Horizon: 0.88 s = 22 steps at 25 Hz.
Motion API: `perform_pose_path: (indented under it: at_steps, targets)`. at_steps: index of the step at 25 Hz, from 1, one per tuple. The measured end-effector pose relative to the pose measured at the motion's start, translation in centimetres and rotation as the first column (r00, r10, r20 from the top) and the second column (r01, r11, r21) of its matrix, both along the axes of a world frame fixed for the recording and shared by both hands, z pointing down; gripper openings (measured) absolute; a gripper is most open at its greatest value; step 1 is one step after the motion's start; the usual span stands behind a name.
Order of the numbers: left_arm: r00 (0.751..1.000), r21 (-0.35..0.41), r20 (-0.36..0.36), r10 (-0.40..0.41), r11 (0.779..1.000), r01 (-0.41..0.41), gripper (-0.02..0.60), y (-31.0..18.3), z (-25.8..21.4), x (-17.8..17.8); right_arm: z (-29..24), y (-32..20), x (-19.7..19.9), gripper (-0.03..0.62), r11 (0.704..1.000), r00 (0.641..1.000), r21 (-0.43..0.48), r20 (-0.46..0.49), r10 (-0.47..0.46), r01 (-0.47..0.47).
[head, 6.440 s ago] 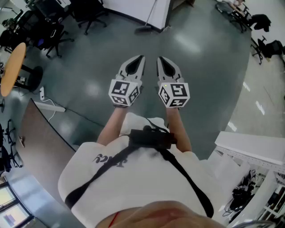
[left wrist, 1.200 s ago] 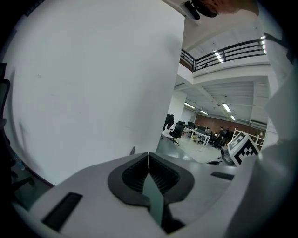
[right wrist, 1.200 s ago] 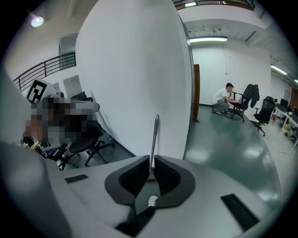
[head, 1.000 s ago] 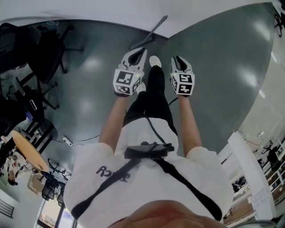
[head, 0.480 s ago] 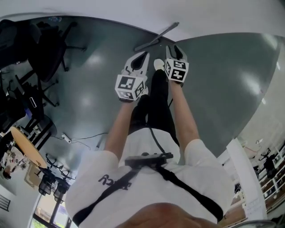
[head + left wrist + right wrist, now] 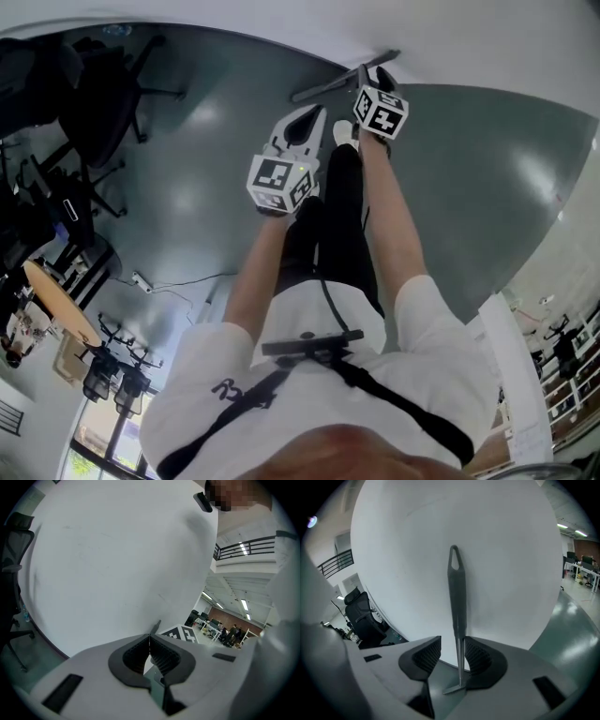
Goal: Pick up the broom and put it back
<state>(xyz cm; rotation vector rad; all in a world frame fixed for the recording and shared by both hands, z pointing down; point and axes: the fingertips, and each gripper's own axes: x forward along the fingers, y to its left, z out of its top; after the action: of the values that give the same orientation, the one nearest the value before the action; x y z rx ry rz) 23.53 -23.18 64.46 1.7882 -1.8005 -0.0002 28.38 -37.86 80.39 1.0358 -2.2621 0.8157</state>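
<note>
The grey broom (image 6: 342,80) leans against the white wall (image 6: 281,23), its handle (image 6: 457,597) upright in the right gripper view and its head (image 6: 454,688) on the floor below. My right gripper (image 6: 452,656) reaches the handle (image 6: 367,73); its jaws are opening, with the handle between them close to the right pad and clear of the left one. My left gripper (image 6: 307,120) hangs lower and to the left, shut with nothing in it (image 6: 150,638).
Black office chairs (image 6: 112,103) stand at the left on the grey floor. A round wooden table (image 6: 56,300) and a floor cable (image 6: 178,281) lie behind me. My leg and white shoe (image 6: 342,131) are just under the grippers.
I have walked up to the wall. My right gripper has moved forward onto the broom handle, ahead of the left one, which has stayed about where it was.
</note>
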Motion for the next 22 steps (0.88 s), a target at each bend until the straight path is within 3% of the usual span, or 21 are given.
perform_pose_path:
  at_steps: [10,16,17,22]
  targets:
    - [1.0,-0.018,-0.007,-0.026,1.0,0.026,0.012,1.5,1.5,-1.6,3.0,-2.2,-1.7,0.137,0.998,0.999,-0.035,0.007,0.046,-0.046]
    - [1.0,-0.014,-0.009,-0.029,0.999,0.029,0.012,2.4,1.6,-2.5,3.5,-2.9,-2.4,0.131,0.999,1.0,-0.02,0.018,0.025,-0.025]
    - [1.0,-0.012,-0.007,-0.029,0.999,0.029,0.012,2.6,1.6,-2.7,3.4,-2.8,-2.6,0.101,1.0,1.0,-0.014,0.014,0.019,-0.019]
    - [1.0,-0.007,0.0,-0.027,1.0,0.027,0.012,4.0,1.3,-2.2,2.1,-0.2,-1.5,0.099,0.999,0.999,0.005,-0.026,-0.032,0.032]
